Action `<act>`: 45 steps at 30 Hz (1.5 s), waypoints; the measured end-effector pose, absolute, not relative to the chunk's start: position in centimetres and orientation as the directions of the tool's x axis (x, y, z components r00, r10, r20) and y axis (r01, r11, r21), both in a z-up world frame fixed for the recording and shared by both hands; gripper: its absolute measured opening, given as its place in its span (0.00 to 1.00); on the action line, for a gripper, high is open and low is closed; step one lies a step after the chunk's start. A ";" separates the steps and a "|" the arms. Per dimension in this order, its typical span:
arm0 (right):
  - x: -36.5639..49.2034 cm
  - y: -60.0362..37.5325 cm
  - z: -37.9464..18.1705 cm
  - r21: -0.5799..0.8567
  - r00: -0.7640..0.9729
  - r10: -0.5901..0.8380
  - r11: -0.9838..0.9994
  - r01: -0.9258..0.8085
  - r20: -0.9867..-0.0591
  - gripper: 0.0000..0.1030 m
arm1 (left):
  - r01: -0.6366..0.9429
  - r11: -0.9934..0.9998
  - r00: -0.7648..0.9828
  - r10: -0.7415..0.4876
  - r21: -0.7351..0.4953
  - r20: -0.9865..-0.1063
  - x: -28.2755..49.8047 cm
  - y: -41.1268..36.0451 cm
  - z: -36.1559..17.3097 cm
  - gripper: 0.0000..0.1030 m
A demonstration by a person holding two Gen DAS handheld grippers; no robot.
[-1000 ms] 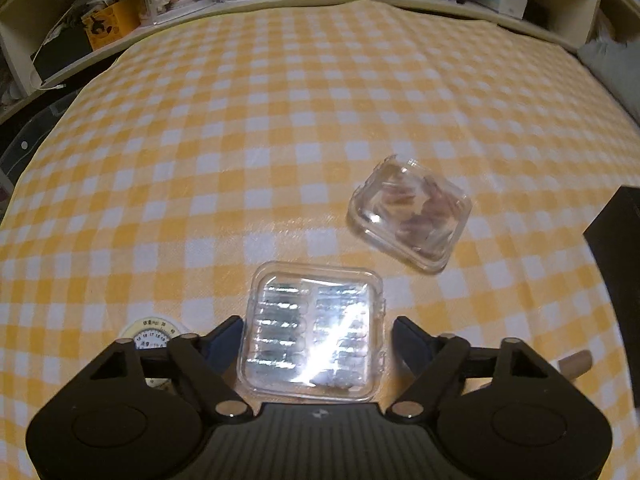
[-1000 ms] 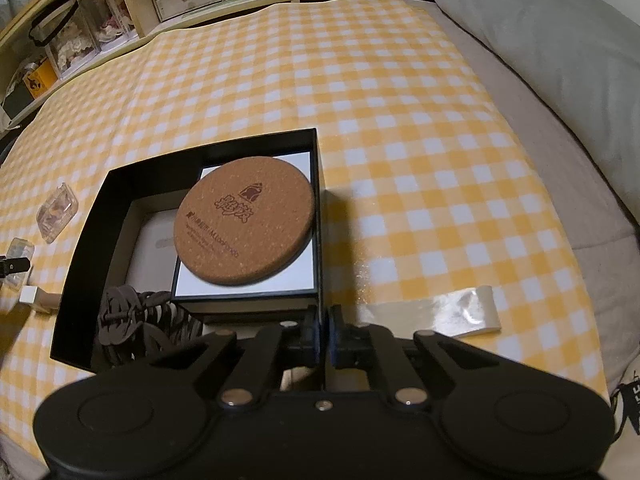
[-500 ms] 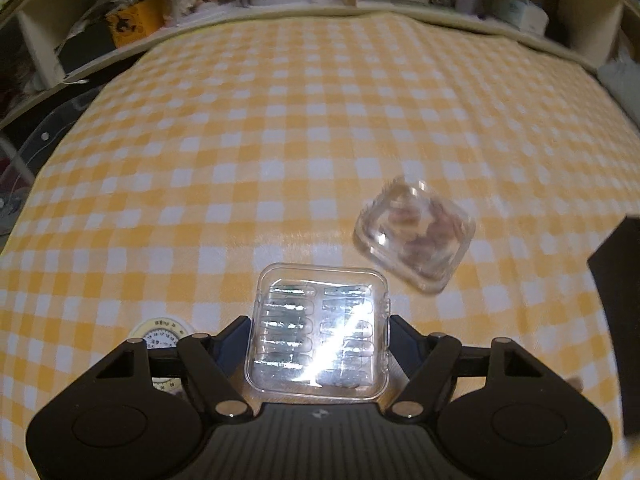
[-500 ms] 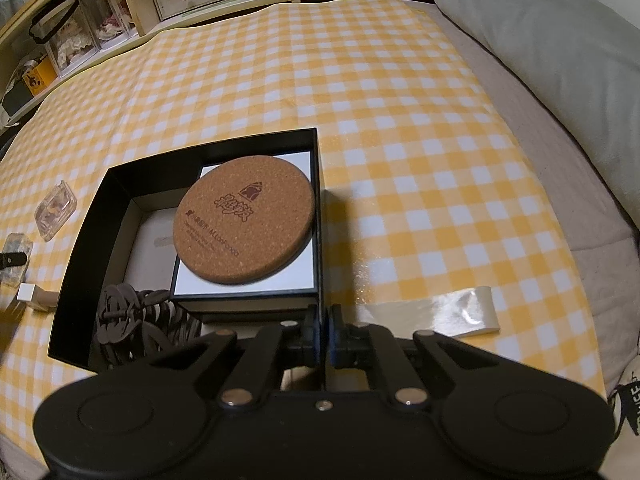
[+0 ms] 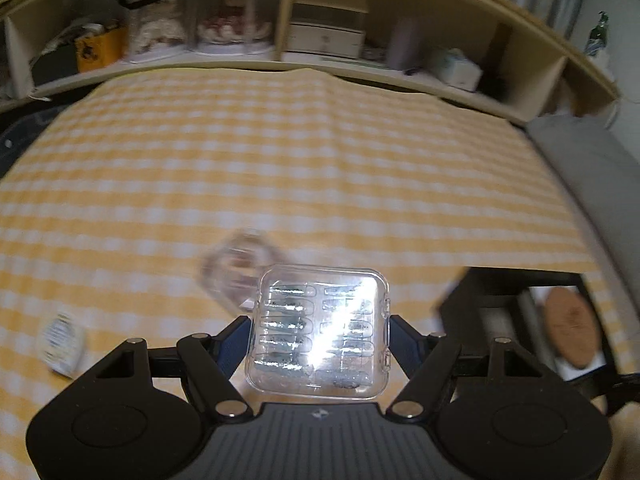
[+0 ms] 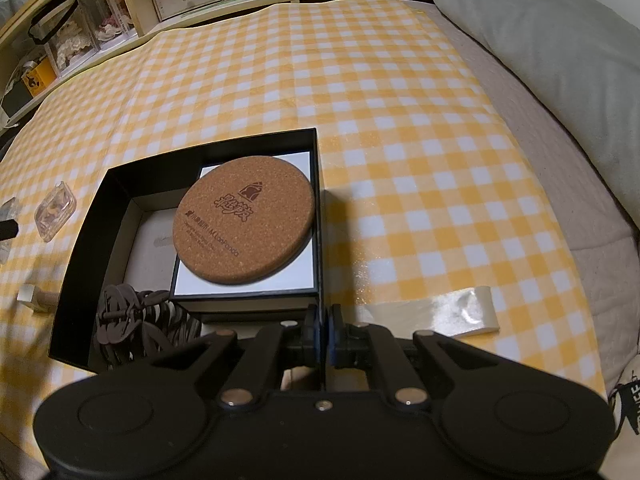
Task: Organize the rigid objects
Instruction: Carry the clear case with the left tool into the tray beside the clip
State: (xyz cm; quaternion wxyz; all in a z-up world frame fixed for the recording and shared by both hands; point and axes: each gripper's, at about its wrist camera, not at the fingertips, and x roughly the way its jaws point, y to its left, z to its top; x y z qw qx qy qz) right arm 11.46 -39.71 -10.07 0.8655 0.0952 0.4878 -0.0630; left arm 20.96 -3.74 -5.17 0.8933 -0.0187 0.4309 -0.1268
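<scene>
The left gripper (image 5: 320,330) is clamped on a clear plastic case (image 5: 320,328), its pads pressing the two side edges, and the case is lifted off the checked cloth (image 5: 280,168). The picture around it is blurred, so the hand is in motion. The black box (image 5: 516,280) lies to the right of this gripper and a little farther away — that is the direction the coming move depends on, I think. A cork coaster (image 6: 244,222) on a white inner box fills the right part of the black box (image 6: 88,216); the free floor is on its left side, the side nearer to the case.

The right gripper (image 6: 325,338) is closed on the near wall of the black box and seems to steady it. A second clear case (image 6: 54,210) rests on the cloth just left of the box — likely for the left hand too.
</scene>
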 end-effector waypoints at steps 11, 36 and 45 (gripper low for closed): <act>11.4 -40.1 -10.1 0.111 0.518 -0.013 0.972 0.207 -0.856 0.05 | 0.240 0.923 0.545 -0.384 -0.299 -0.746 19.7 -13.3 -4.0 0.72; 11.3 -39.8 -10.3 0.120 0.520 -0.010 0.969 0.214 -0.854 0.05 | 0.200 0.936 0.481 -0.351 -0.289 -0.803 22.5 -18.8 -7.5 0.81; 11.3 -39.8 -10.3 0.118 0.520 -0.011 0.970 0.214 -0.854 0.05 | 0.214 0.934 0.451 -0.353 -0.285 -0.820 21.3 -18.3 -6.8 0.81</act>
